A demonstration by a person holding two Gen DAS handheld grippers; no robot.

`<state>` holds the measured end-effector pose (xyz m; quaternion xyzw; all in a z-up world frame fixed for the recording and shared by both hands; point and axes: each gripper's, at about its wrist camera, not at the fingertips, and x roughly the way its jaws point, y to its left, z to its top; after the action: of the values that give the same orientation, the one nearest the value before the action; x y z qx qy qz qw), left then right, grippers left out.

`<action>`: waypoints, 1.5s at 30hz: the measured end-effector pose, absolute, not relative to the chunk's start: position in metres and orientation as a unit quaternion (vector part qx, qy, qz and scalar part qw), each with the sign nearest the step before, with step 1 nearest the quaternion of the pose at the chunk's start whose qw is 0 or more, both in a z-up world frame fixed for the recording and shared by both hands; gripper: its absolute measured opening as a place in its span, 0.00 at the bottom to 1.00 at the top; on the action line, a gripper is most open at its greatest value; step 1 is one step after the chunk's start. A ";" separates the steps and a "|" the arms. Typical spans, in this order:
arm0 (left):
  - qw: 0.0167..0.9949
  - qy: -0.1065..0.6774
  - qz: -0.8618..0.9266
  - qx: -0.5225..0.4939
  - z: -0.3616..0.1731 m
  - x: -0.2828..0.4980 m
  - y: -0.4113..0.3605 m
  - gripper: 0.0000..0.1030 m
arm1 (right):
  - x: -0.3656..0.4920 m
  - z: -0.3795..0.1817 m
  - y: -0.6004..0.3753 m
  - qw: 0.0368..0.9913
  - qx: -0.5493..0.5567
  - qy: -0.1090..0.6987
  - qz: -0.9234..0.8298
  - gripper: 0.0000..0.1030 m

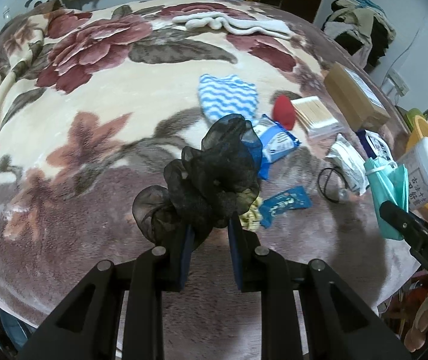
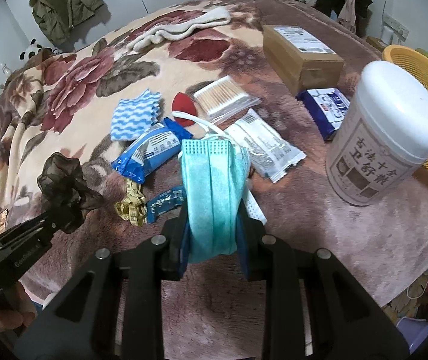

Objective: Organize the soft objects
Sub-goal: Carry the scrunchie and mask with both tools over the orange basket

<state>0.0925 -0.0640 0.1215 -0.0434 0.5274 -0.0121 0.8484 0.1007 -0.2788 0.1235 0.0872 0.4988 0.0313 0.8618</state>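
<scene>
My left gripper (image 1: 209, 225) is shut on a black sheer scrunchie (image 1: 214, 177) and holds it above the flowered blanket (image 1: 94, 114); the scrunchie also shows in the right wrist view (image 2: 64, 186). My right gripper (image 2: 212, 225) is shut on a folded teal face mask (image 2: 214, 192), held above the blanket; the mask also shows in the left wrist view (image 1: 389, 186). A blue-and-white wavy cloth (image 2: 136, 114), a red sponge (image 2: 184, 108) and a white towel (image 2: 181, 27) lie on the blanket.
A white canister (image 2: 384, 138) stands before a yellow basket (image 2: 423, 78) at the right. A cardboard box (image 2: 300, 51), cotton swabs (image 2: 222, 96), blue and white packets (image 2: 151, 150), a yellow tape measure (image 2: 131, 204) and a black hair tie (image 1: 330, 183) lie around.
</scene>
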 end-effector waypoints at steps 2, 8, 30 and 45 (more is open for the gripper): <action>0.848 0.529 -0.016 -0.040 0.122 0.094 -0.071 0.21 | 0.100 0.124 -0.282 0.862 0.088 0.498 0.031 0.26; 0.847 0.530 -0.029 -0.030 0.123 0.101 -0.094 0.21 | 0.100 0.125 -0.294 0.862 0.096 0.497 0.027 0.26; 0.874 0.479 -0.087 -0.008 0.209 0.137 -0.177 0.21 | 0.111 0.209 -0.329 0.899 0.093 0.427 0.024 0.26; 0.872 0.458 -0.171 0.029 0.259 0.156 -0.298 0.21 | 0.105 0.240 -0.414 0.911 0.117 0.394 -0.039 0.26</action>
<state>0.1562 -0.2983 0.2586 0.0292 0.4582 -0.1707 0.8718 0.1046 -0.4144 0.2397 0.1165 0.3942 -0.0391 0.9108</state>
